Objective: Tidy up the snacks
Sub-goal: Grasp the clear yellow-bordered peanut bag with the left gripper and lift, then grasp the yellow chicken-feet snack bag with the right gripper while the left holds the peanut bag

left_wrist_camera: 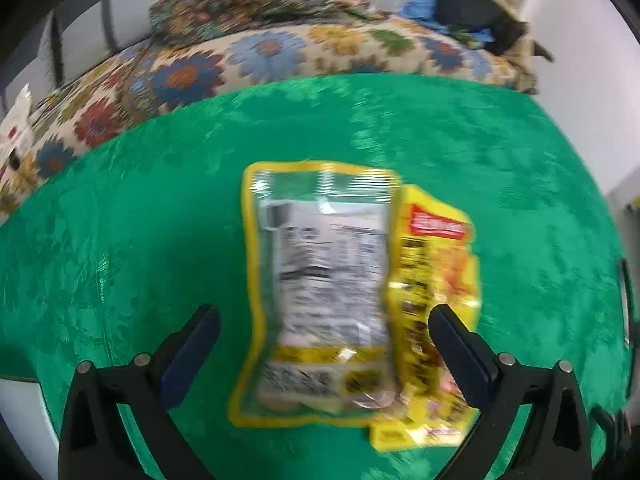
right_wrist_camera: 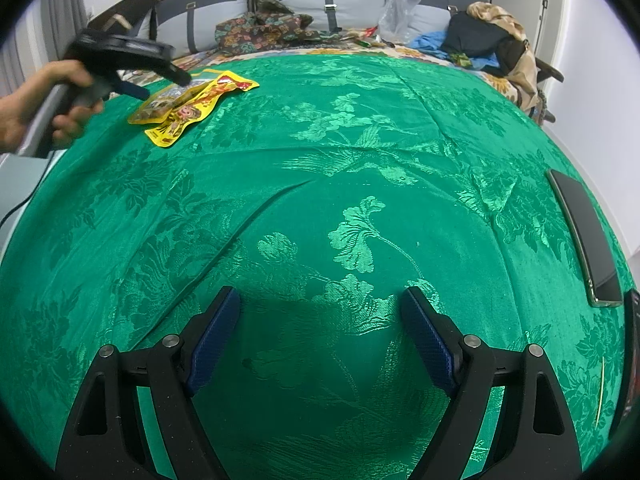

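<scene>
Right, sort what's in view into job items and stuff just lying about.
Job:
- back-up snack packet
- yellow snack packet beneath it
- left gripper, open over both
- right gripper, open, nothing in it

Lying about:
- phone on the green cloth
- clothes pile
- plastic bag

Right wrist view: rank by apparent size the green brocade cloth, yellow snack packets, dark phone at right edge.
1. Green brocade cloth, fills most of the view.
2. Dark phone and yellow snack packets look alike in extent; the phone lies nearer the camera, so unranked.

Green cloth-covered bed (right_wrist_camera: pixel 360 128) bears two snack packets (left_wrist_camera: pixel 320 292), phone (right_wrist_camera: pixel 584 236)
</scene>
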